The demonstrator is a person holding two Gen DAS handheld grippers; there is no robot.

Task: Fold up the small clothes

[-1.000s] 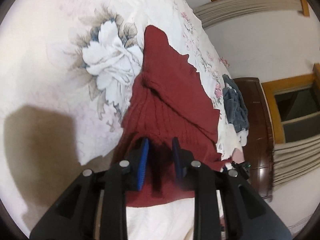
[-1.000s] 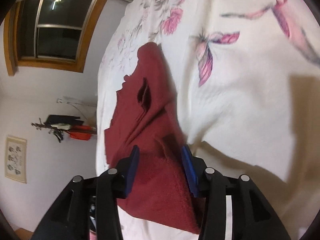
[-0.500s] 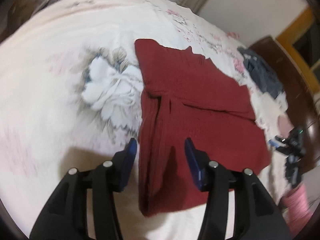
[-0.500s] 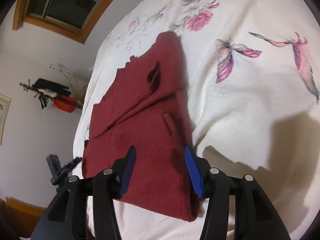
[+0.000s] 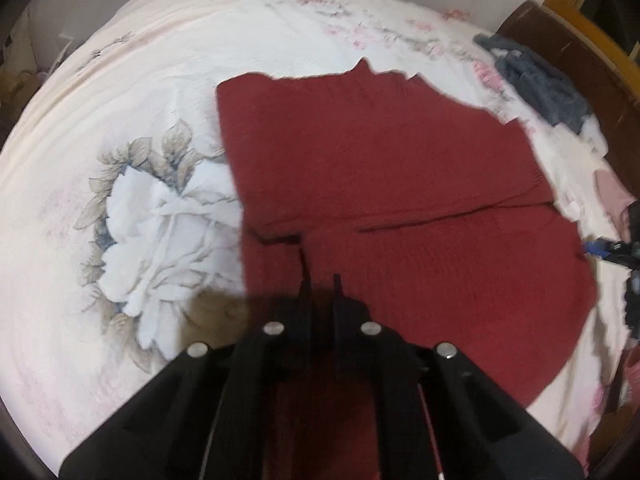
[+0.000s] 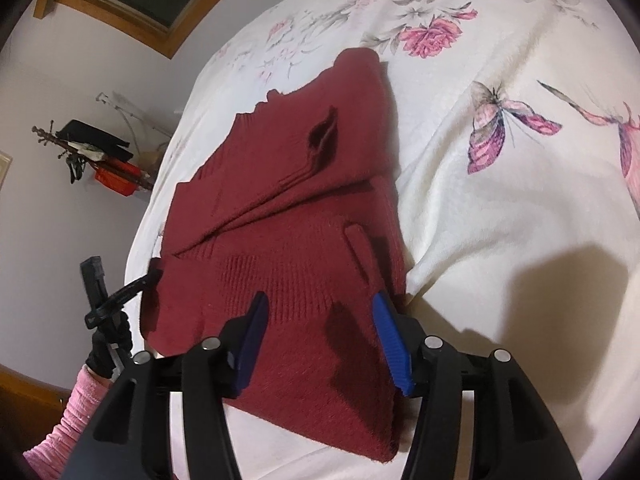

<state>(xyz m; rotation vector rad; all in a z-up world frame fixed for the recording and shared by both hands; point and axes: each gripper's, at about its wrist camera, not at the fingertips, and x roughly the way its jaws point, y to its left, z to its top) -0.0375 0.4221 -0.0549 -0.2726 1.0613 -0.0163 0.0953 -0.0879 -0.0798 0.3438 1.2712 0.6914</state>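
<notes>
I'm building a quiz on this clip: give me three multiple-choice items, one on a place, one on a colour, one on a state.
1. Where does the sweater lie?
A. on the bedspread
B. on a chair
C. on the floor

2. What colour are the right gripper's pads?
A. green
B. blue
C. white

3. How does the right gripper stand?
A. shut on the sweater
B. shut on nothing
C. open over the sweater

Answers:
1. A, since floral bedspread shows on all sides of the sweater.
2. B, both pads are blue in the right wrist view.
3. C, its fingers are spread wide with sweater showing between them.
</notes>
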